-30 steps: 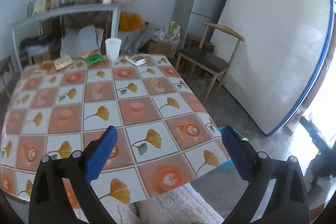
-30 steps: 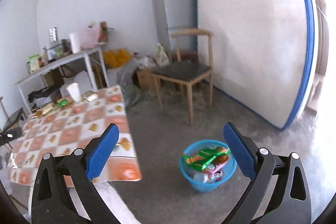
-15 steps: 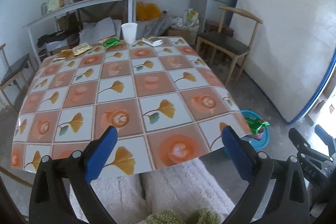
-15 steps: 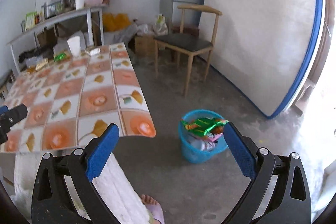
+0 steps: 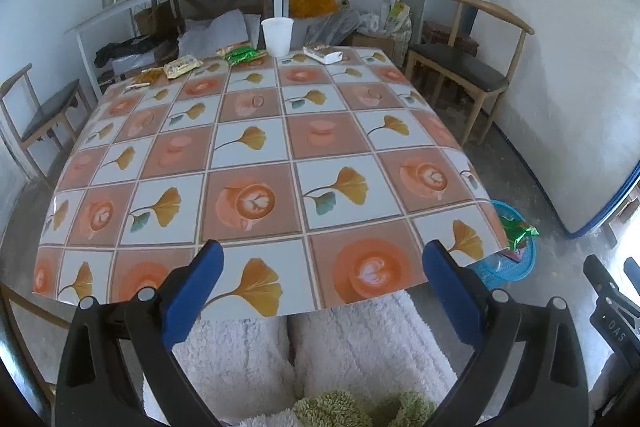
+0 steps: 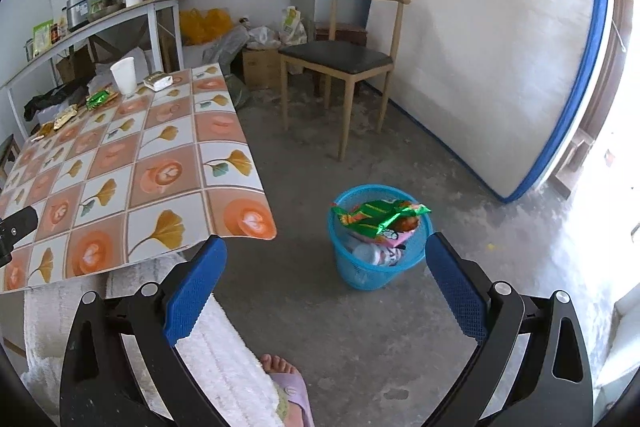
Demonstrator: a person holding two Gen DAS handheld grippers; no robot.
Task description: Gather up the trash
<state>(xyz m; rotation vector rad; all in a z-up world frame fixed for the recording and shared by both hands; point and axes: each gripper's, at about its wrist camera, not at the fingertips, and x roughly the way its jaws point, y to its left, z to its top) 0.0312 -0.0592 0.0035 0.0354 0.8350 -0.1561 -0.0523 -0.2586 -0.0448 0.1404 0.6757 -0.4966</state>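
Both grippers empty, left gripper point(image 5: 318, 269) and right gripper point(image 6: 322, 263) fingers spread wide | wrappers point(image 5: 242, 54) and cup point(image 5: 277, 35) sit at table point(image 5: 256, 147) far edge | bin point(image 6: 378, 259) on floor beside table, already part full | next: reach far across, pinch one wrapper flat, avoid tipping cup.

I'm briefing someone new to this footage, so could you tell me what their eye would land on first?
Probably the table, its bright orange-and-white tablecloth filling the left wrist view, with a white cup and snack wrappers along its far edge. Next, the blue trash basket on the concrete floor right of the table, a green wrapper sticking out. Both grippers hang open and empty.
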